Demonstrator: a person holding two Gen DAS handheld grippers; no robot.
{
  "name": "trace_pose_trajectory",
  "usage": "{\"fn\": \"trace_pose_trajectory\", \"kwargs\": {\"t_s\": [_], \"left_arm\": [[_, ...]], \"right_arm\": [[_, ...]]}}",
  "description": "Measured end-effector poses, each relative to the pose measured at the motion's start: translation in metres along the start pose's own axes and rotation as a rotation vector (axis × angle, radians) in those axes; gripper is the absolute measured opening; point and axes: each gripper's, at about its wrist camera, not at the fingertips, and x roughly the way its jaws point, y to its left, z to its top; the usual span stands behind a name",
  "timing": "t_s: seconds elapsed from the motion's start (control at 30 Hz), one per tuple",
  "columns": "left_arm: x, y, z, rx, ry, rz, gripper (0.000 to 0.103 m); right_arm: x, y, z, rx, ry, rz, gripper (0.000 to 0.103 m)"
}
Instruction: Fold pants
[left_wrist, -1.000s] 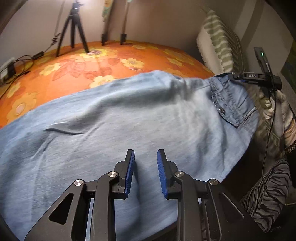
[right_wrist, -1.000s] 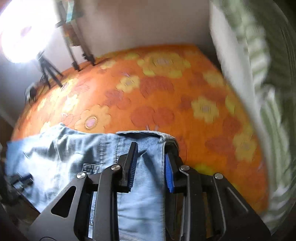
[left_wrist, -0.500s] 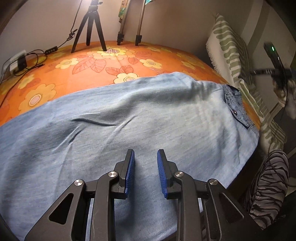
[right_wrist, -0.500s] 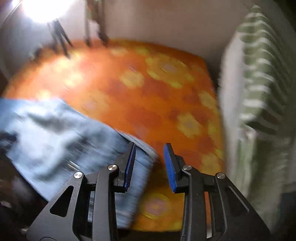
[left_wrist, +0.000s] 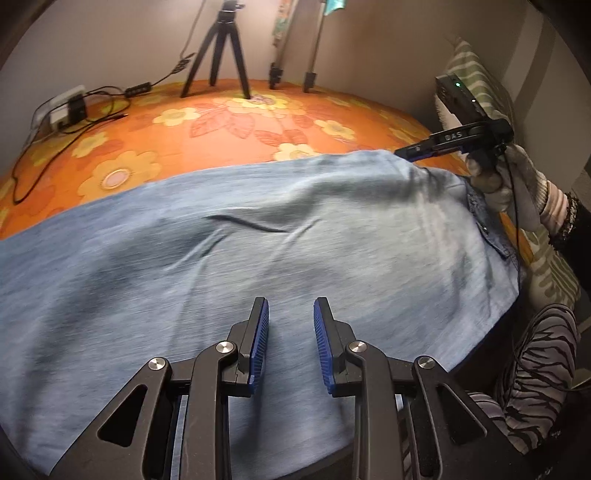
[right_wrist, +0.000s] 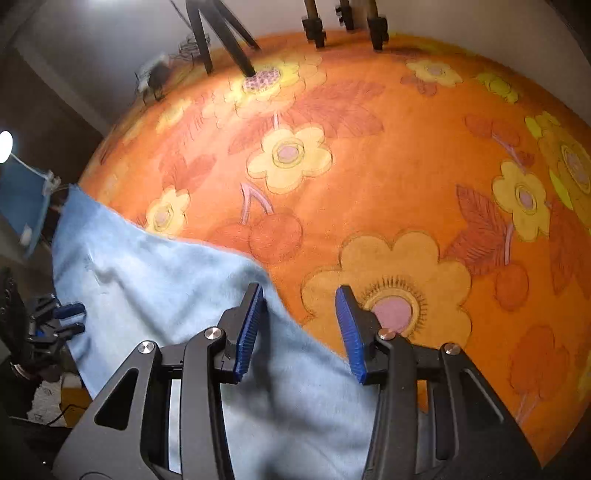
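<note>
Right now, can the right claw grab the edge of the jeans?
Probably yes. The right claw hangs right over the jeans edge, its jaws opening, with nothing in between and only the orange bedspread beside it.

Your left gripper (left_wrist: 291, 314) hung over the near part of the light blue denim pants (left_wrist: 258, 258), its blue-padded jaws a narrow gap apart with nothing pinched between them. The pants lay spread across the orange flowered bedspread (left_wrist: 207, 122), a dark crease running just beyond the middle of the pants. At the pants' far right corner, your gloved right hand (left_wrist: 513, 177) held the right gripper (left_wrist: 406, 152) with its tip at the fabric's edge. Beyond the pants stood a black tripod (left_wrist: 218, 55), and to its left a tangle of black cables (left_wrist: 74, 114).
</note>
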Motion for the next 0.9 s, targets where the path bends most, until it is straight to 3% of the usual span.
{"fn": "trace_pose_trajectory", "kwargs": {"t_s": [0.1,0.2,0.27,0.37,0.5,0.6,0.63,0.73,0.9], "left_arm": [[0.001,0.008,-0.002,-0.026,-0.001,0.000,0.023],[0.001,0.010,-0.003,-0.038,-0.011,-0.008,0.023],[0.001,0.010,-0.003,-0.035,-0.015,-0.007,0.023],[0.001,0.010,-0.004,-0.035,-0.018,-0.006,0.023],[-0.001,0.009,-0.005,-0.023,-0.020,0.002,0.023],[0.000,0.008,-0.005,-0.009,-0.017,0.007,0.023],[0.000,0.008,-0.005,-0.008,-0.017,0.009,0.023],[0.000,0.007,-0.006,0.004,-0.015,0.014,0.023],[0.000,0.005,-0.006,0.016,-0.017,0.024,0.023]], "right_arm": [[-0.004,-0.002,0.001,0.031,0.000,0.070,0.043],[0.000,0.003,-0.003,0.002,0.017,0.073,0.039],[0.004,0.007,-0.006,-0.005,0.029,0.094,0.022],[0.002,0.015,-0.009,-0.026,0.024,0.094,0.009],[-0.017,0.039,-0.012,-0.126,-0.083,-0.061,0.003],[-0.033,0.063,-0.014,-0.284,-0.216,-0.265,0.000],[-0.027,0.062,-0.011,-0.284,-0.207,-0.289,0.000],[-0.026,0.045,-0.006,-0.199,-0.156,-0.258,0.001],[-0.073,0.018,-0.028,-0.087,-0.198,-0.151,0.003]]}}
